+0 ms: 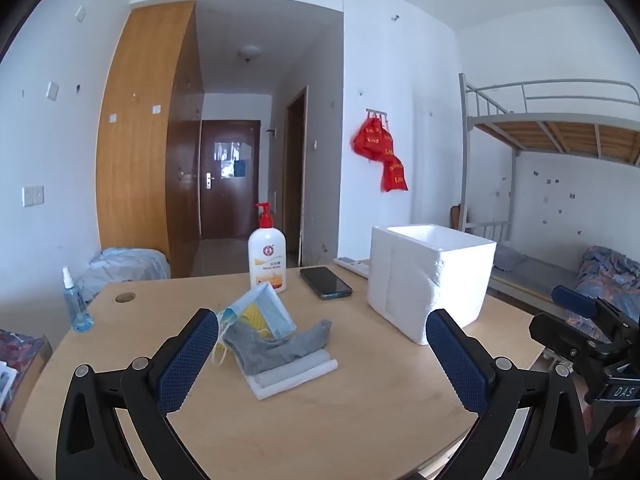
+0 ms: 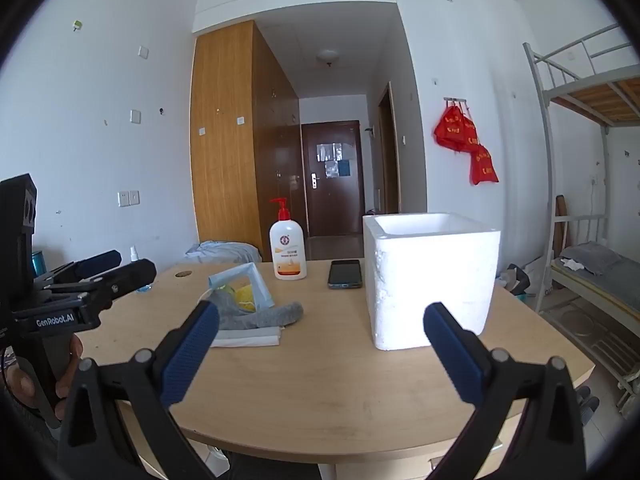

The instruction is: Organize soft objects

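Observation:
A small heap of soft things lies mid-table: a grey sock (image 1: 280, 346) (image 2: 260, 314) draped over a folded white cloth (image 1: 296, 376) (image 2: 248, 338), with a light-blue face mask pack (image 1: 266, 312) (image 2: 244, 280) and something yellow behind it. A white foam box (image 1: 428, 276) (image 2: 430, 276) stands open-topped to the right. My left gripper (image 1: 322, 356) hovers open just before the heap, nothing between its fingers. My right gripper (image 2: 320, 354) is open too, empty, short of the box and heap. Each gripper shows at the edge of the other's view.
A red-capped pump bottle (image 1: 267, 252) (image 2: 287, 250) and a dark phone (image 1: 326, 282) (image 2: 345, 274) sit at the back of the wooden table (image 1: 360, 420). A blue spray bottle (image 1: 76, 304) stands far left. A bunk bed (image 1: 560, 140) is to the right.

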A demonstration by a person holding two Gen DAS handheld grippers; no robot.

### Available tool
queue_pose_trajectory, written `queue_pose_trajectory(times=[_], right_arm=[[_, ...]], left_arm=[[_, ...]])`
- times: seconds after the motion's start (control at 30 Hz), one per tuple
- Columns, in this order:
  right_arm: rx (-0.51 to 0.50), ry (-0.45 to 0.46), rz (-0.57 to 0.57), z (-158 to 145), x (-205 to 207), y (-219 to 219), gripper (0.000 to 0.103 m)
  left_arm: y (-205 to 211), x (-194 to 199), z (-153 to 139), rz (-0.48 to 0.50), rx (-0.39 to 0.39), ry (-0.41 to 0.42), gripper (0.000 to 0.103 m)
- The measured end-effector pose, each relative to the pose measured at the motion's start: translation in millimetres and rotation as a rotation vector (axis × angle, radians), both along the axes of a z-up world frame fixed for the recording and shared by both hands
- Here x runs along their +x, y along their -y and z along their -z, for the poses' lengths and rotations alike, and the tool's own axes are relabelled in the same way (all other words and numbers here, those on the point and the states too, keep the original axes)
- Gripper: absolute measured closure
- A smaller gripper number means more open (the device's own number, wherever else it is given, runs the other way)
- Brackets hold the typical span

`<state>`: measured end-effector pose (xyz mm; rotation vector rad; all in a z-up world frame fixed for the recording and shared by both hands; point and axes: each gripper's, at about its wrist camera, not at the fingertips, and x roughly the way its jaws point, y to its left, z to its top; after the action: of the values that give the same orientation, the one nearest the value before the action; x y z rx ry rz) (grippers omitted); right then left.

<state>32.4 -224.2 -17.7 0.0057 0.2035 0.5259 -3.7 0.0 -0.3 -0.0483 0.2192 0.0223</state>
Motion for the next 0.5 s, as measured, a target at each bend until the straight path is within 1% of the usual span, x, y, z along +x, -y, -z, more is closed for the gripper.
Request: queue_pose_trajectory(times=[0.13,0.3,0.5], right_arm=[[0.002,-0.002,-0.001,-0.4,0.2,0.6,0.000],[0.002,-0.004,0.002,0.3,0.0,-0.5,0.000],[0.006,-0.003,0.003,-1.2,-0.3,-0.1,0.000]], left_arm=[[2.6,2.7,-0.3,0.009,0.013,-0.018,0.000],[-0.7,0.1,-1.0,0.018,-0.006,0.001,0.000],[-2.6,2.4,0.5,0.015,-0.014,-0.007,0.000]])
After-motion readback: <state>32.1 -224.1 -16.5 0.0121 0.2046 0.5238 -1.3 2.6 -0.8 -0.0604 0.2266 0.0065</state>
